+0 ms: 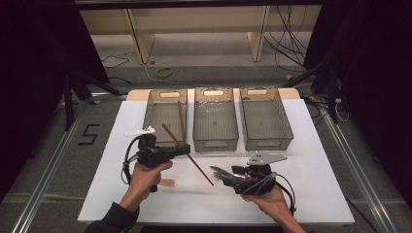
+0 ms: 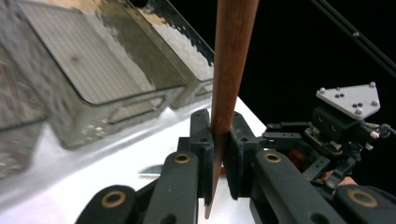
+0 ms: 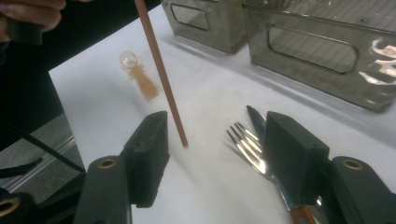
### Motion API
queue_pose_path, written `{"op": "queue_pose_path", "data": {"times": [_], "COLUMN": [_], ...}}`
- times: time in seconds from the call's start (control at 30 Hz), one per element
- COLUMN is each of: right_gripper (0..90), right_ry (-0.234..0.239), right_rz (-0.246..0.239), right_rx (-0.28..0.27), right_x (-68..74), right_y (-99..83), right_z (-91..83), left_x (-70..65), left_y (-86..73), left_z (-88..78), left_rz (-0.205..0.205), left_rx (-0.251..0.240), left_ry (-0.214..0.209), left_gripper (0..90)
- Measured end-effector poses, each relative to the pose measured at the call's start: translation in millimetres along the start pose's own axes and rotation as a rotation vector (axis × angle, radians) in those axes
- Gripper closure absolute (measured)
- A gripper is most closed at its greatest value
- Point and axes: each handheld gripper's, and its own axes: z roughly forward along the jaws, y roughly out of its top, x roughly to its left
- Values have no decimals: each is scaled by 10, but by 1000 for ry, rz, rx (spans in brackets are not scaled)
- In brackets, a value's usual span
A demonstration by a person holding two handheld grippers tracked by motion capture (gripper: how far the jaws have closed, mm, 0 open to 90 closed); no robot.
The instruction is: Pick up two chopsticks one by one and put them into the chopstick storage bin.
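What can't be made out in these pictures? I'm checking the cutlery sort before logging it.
- Silver metal fork: handle end cut off by the bottom edge of the right gripper view and partly behind a black jaw.
- Dark knife blade: mostly hidden behind that jaw.
- Long brown wooden chopstick: top cut off by the upper edge of the left gripper view.
- Small orange plastic spoon: partly behind the left hand in the high view.

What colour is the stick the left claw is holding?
Reddish brown; the stick shows best in the left gripper view.
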Motion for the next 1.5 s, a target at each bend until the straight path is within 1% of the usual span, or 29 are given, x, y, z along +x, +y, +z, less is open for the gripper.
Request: {"op": "queue_pose_path", "data": {"times": [0.1,0.23,0.4,0.5,0.63,0.9,1.13,1.2,1.27,1.33,1.4,1.5], "right_gripper": [402,390,360,353,352,352,352,352,350,348,345,340], "right_ry": [-7,-14,-23,-23,-22,-21,-20,-18,-18,-17,-16,-16], "right_rz": [1,2,6,2,6,8,7,5,6,5,5,6], "right_rx": [-12,-13,-11,-20,-18,-18,-16,-19,-19,-22,-21,-26], "right_x": [-21,-27,-36,-38,-40,-54,-52,-52,-50,-49,-43,-39], "right_y": [-14,-34,-48,-50,-59,-75,-79,-78,-77,-77,-79,-79], "right_z": [-28,-43,-45,-60,-69,-68,-65,-68,-77,-78,-80,-93], "left_x": [61,127,160,167,205,297,388,425,476,520,554,628], "left_y": [83,206,386,494,631,880,1069,1108,1136,1161,1179,1194], "left_z": [-86,-194,-307,-367,-410,-443,-418,-406,-391,-365,-335,-282], "left_rz": [-3,2,12,28,34,24,18,21,7,-1,5,-15], "left_rx": [-18,-22,-30,-37,-43,-43,-42,-35,-43,-40,-33,-22], "left_ry": [24,56,85,110,135,171,205,223,234,243,262,272], "left_gripper": [824,824,824,824,824,824,823,823,823,823,822,822]}}
